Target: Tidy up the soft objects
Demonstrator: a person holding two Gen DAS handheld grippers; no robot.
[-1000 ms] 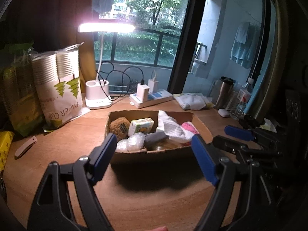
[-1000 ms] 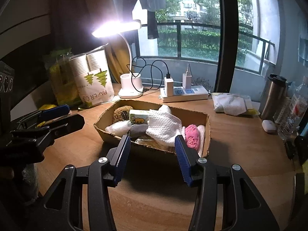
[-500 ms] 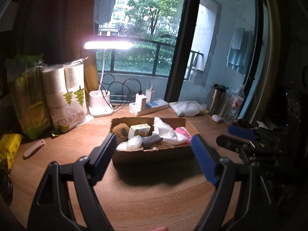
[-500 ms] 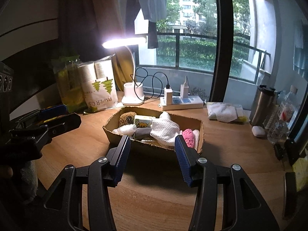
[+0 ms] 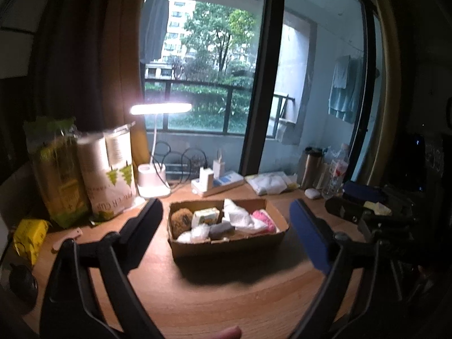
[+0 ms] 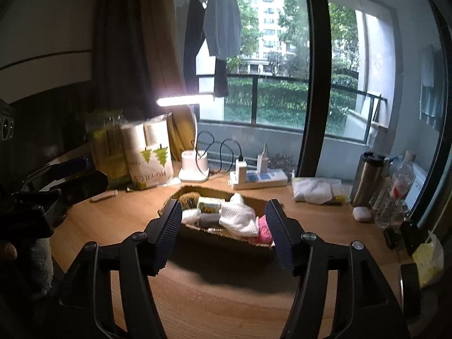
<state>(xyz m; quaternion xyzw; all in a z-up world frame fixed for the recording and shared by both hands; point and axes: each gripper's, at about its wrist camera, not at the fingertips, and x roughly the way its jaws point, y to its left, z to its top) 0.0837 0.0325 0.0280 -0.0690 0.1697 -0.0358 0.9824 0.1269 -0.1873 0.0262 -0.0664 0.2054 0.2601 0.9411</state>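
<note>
cardboard box sits centre frame on the wooden desk, filled with soft items. left gripper and right gripper both hang short of it, jaws spread wide, holding nothing. white cloth lies on top, right of centre; judged light, limp, non-fragile, best pinched at its raised peak. pink item beside it likely compresses; take it mid-body.
</note>
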